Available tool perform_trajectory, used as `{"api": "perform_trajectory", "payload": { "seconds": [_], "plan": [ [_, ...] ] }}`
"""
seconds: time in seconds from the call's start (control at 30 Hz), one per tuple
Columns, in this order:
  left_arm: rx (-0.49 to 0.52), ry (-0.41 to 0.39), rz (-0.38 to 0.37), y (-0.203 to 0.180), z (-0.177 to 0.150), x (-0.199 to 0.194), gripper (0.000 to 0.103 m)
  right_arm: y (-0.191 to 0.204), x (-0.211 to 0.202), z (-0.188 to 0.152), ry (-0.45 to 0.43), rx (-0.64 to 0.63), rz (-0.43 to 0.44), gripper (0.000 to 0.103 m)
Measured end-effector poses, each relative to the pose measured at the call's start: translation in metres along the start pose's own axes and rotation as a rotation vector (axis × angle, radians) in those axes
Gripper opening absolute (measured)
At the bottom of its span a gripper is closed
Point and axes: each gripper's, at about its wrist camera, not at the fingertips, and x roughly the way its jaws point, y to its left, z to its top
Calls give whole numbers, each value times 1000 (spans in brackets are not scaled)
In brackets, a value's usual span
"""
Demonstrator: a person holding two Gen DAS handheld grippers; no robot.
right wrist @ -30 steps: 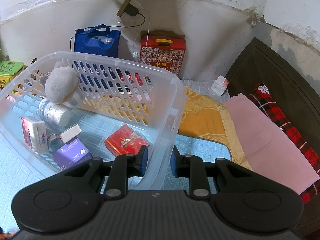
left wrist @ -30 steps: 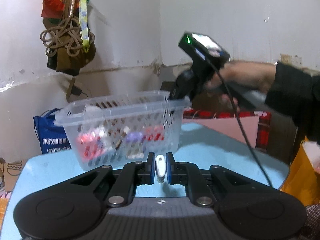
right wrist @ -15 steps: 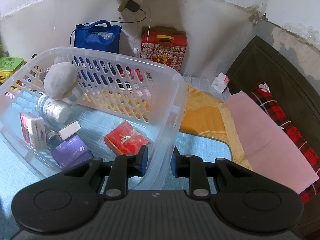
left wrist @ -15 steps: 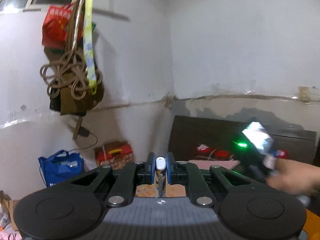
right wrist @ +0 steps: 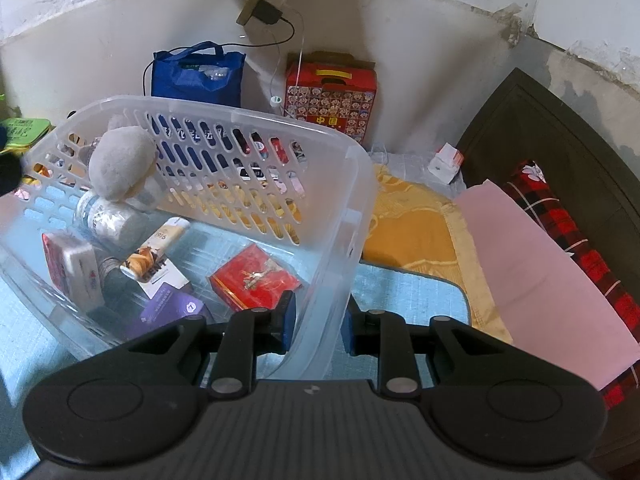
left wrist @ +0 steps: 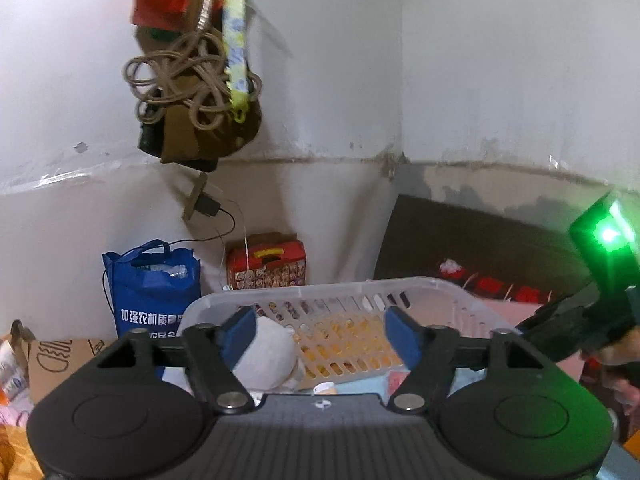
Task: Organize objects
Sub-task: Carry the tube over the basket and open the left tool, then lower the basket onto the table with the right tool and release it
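A clear plastic basket (right wrist: pixel 352 184) stands on the light blue mat (right wrist: pixel 404 292). My right gripper (right wrist: pixel 318 326) is shut on the basket's near right wall, one pad inside and one outside. In the basket lie a grey plush (right wrist: pixel 120 164), a bottle (right wrist: pixel 108 220), a tissue pack (right wrist: pixel 72 268), a red box (right wrist: pixel 256 280), a purple box (right wrist: pixel 172 312) and a white tube (right wrist: pixel 160 248). My left gripper (left wrist: pixel 322 336) hovers over the basket (left wrist: pixel 320 290), its jaws opening wide with nothing between them. The right gripper's body with a green light (left wrist: pixel 608 236) shows at the right edge.
Against the wall behind the basket stand a blue bag (right wrist: pixel 200 76) and a red carton (right wrist: pixel 332 100). A yellow cloth (right wrist: pixel 412 224), a pink sheet (right wrist: pixel 532 272) and a dark headboard (right wrist: pixel 540 120) lie to the right. Rope and bags (left wrist: pixel 192 92) hang on the wall.
The left gripper has let go of the white tube, which now lies in the basket, and its jaws have spread wide. The right gripper keeps its hold on the basket wall.
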Motion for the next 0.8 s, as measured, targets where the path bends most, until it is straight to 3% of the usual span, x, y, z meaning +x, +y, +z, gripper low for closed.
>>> {"api": "perform_trajectory", "payload": {
  "seconds": [0.1,0.17,0.23,0.33,0.47,0.57,0.73,0.8],
  "plan": [
    [-19,-15,-4,7,-9,-16,82,2,-1,0,-12,2,-7,32],
    [-20,-16,-12,9,-17,-26,85,2,-4,0,-34,0,-25,66],
    [-21,-9,-16,12,-23,-34,87,0,-14,0,-86,4,-39,87],
    [-32,14,-18,16,-28,-44,96,-6,-41,-5,-208,34,-58,102],
    [-44,38,-26,21,-28,-53,100,-12,-75,-18,-329,86,-44,103],
    [-59,62,1,23,-18,-54,100,-6,-85,-27,-319,106,-58,103],
    [-47,113,65,16,5,-54,100,21,-84,-36,-312,37,-209,103],
    [-32,153,100,11,12,-49,100,26,-87,-38,-312,23,-214,103]
  ]
}}
